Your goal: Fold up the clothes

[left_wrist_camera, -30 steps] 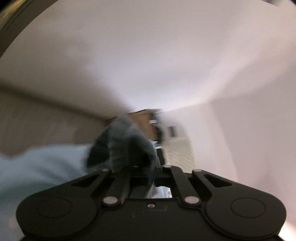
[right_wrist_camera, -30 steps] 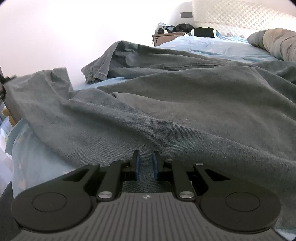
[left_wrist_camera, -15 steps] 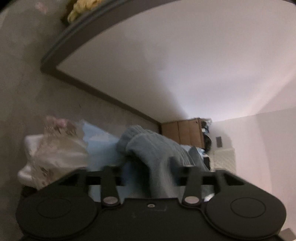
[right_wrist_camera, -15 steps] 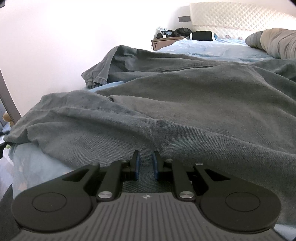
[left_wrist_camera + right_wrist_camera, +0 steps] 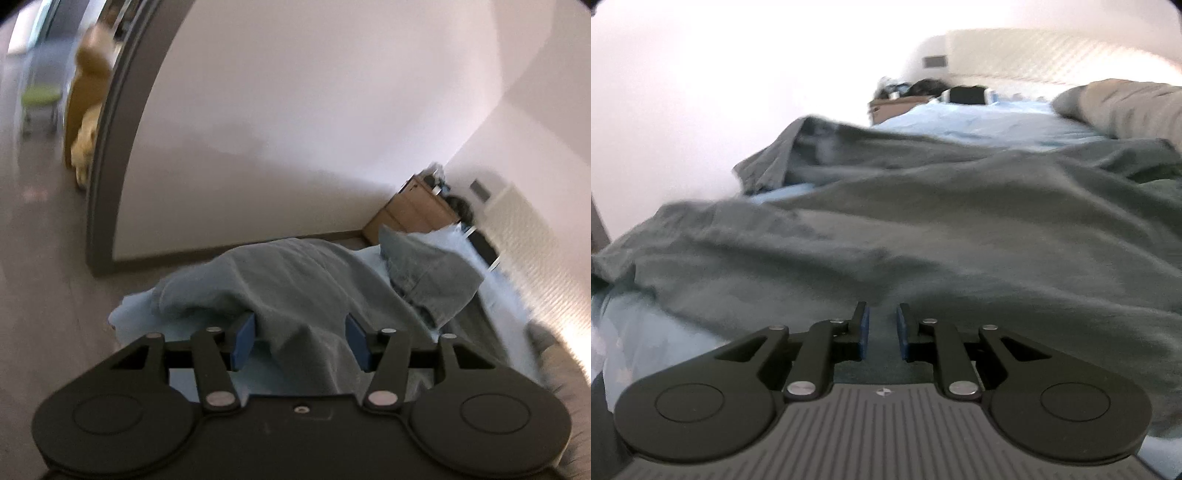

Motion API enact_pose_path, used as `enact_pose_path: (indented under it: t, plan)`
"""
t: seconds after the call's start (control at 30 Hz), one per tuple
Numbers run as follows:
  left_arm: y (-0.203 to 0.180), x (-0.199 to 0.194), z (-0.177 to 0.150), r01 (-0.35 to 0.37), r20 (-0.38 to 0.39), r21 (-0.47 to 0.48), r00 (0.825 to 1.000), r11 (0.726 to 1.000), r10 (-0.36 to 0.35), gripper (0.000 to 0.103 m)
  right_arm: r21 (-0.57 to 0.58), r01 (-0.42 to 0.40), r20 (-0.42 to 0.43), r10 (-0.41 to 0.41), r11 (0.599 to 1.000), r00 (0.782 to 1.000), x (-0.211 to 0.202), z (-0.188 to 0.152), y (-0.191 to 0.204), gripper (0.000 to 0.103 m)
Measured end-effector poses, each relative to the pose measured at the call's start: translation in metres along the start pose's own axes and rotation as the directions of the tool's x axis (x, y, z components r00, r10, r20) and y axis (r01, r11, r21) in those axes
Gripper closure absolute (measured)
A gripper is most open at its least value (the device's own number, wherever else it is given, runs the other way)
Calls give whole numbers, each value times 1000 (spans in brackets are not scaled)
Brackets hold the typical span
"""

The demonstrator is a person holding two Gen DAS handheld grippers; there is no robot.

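Matt grey-green cotton-like garment (image 5: 923,221), softly creased, over smooth pale blue bedsheet (image 5: 979,118). Matt black plastic grippers (image 5: 882,328) with blue rubbery pads (image 5: 243,341) and shiny metal pivots. Quilted cream headboard (image 5: 1052,55) at one o'clock. Light wooden cabinet (image 5: 410,210).

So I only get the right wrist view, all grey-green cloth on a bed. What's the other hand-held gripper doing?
Observer: The left hand-held gripper has just been opening. Its jaws stand wide, with a fold of the garment lying loose between them.
Operator: Is there anything beside the bed I can't see?
Observer: Yes, a dark door frame off to the left, with a yellow plush toy beyond it.
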State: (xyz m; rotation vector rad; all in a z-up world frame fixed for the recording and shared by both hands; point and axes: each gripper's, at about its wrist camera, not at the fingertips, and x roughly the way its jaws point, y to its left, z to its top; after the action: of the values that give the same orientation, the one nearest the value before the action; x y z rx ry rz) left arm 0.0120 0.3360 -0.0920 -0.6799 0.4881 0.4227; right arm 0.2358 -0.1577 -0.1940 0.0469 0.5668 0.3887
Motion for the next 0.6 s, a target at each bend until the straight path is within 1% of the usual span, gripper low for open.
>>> enact_pose_path:
  t: [0.1,0.17,0.23,0.33,0.43,0.53,0.57,0.6]
  plan:
    - [-27,1,-14,-8,34,81,999,997,5,53,12,32,55,-32,999,998,-20,8,-19,87]
    - [-44,-3,-18,12,57,120,998,993,-18,53,12,85,78,-86,996,993,-32,13,-34,87]
    - [-58,-4,-20,33,69,158,997,987,-45,51,32,150,93,-152,988,984,-43,16,-55,86]
    - [-78,11,-36,81,21,215,996,973,-87,51,90,243,100,-252,966,963,-59,15,-90,85]
    - [-92,35,-57,107,-57,236,994,966,-96,51,157,332,90,-348,930,933,-76,7,-126,85]
    - [-98,64,-81,104,-161,241,985,965,-66,51,223,414,33,-432,882,901,-87,-8,-158,85]
    - [-100,70,-87,90,-168,260,985,961,-46,51,233,433,-1,-445,871,896,-88,-15,-167,85]
    - [-102,75,-93,75,-174,280,984,957,-26,51,234,441,-48,-443,866,895,-86,-22,-175,85]
